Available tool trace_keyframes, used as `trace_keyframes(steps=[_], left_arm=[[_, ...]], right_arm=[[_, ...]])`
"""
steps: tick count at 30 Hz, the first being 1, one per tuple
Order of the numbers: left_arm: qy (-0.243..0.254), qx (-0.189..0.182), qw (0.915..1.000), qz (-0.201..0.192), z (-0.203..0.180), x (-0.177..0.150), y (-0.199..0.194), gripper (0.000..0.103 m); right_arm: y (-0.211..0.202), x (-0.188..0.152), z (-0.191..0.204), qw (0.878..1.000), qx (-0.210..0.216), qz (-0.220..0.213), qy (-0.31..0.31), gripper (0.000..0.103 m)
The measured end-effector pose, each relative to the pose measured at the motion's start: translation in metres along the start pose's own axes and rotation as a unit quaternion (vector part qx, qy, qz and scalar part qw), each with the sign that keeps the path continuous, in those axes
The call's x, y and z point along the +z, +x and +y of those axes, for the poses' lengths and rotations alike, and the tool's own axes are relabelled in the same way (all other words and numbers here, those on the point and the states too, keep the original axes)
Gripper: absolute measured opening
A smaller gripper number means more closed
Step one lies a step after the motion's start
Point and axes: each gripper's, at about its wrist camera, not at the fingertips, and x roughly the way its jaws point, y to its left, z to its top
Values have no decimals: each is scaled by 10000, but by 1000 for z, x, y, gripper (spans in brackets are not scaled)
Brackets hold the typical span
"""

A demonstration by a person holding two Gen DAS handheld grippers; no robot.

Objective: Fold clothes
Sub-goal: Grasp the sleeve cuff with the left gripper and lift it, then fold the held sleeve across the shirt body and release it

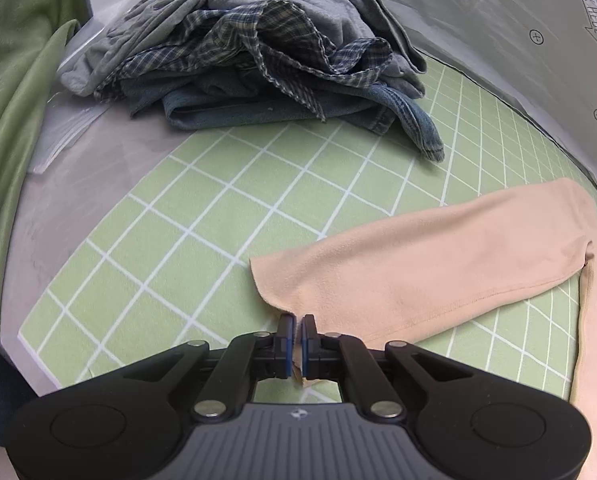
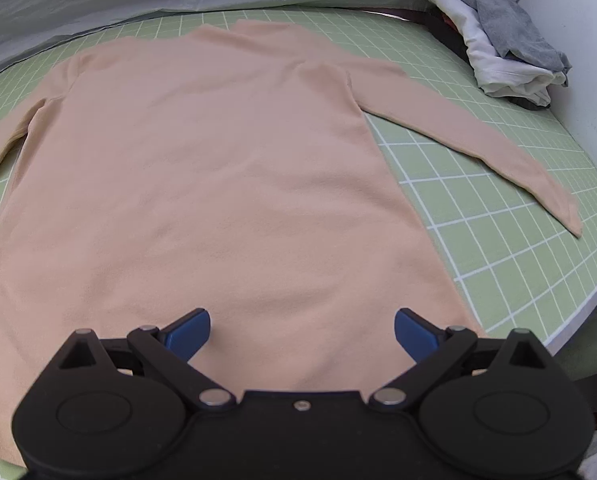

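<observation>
Your left tongs (image 1: 297,325) clamp the cuff of the peach top (image 2: 202,184), spread flat on the desk's green grid mat (image 2: 498,240), while your right tongs (image 2: 302,330) hover apart at its near hem, poised to fold the sleeve inward

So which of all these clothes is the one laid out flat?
The peach long-sleeved top, spread on the green grid mat. The plaid-and-denim heap and the white-and-grey pile are bunched up.
</observation>
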Motion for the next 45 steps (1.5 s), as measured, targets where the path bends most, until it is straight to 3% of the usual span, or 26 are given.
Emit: trace_keyframes(steps=[3,8,12,16,20,23,26,27,31,34,37,40,45], left_arm=[[113,74,9997,-184,-20,-4,-13,3],[497,57,9961,-721,-83,-1,-39,3],[384,-644,9945,-738,-143,-2,-53,3],[824,-1249,9857,-771,-224,-14,-64,3],[1158,-1965,9716,-630,-299,-38,-73,3],[1664,-2432,9543,-497,-347,-70,-81,6],[2190,-2167,9503,-451,-377,-97,-81,29],[2289,-1977,9522,-429,-379,-102,-79,45],[1962,-1171,9733,-240,-352,-98,-59,64],[1523,-589,9866,14,-313,-88,-43,68],[1070,-223,9937,231,-271,-81,-36,68],[846,-75,9961,255,-240,-72,-36,69],[1024,173,9943,242,-212,-53,-38,78]], right_arm=[[5,7,-20,9999,89,-84,-16,100],[18,19,-63,9994,228,-163,183,100],[32,25,-100,9987,259,-133,421,100],[40,29,-136,9984,209,-190,486,100],[47,27,-168,9985,121,-194,492,100],[50,26,-192,9980,19,-185,596,100],[54,27,-206,9974,-63,-151,703,100],[55,27,-208,9974,-73,-145,708,100],[57,29,-203,9982,-20,-161,580,100],[55,36,-189,9986,92,-246,463,100],[50,45,-166,9984,254,-401,303,100],[44,55,-136,9973,449,-570,143,100],[37,68,-80,9947,776,-666,-127,100]])
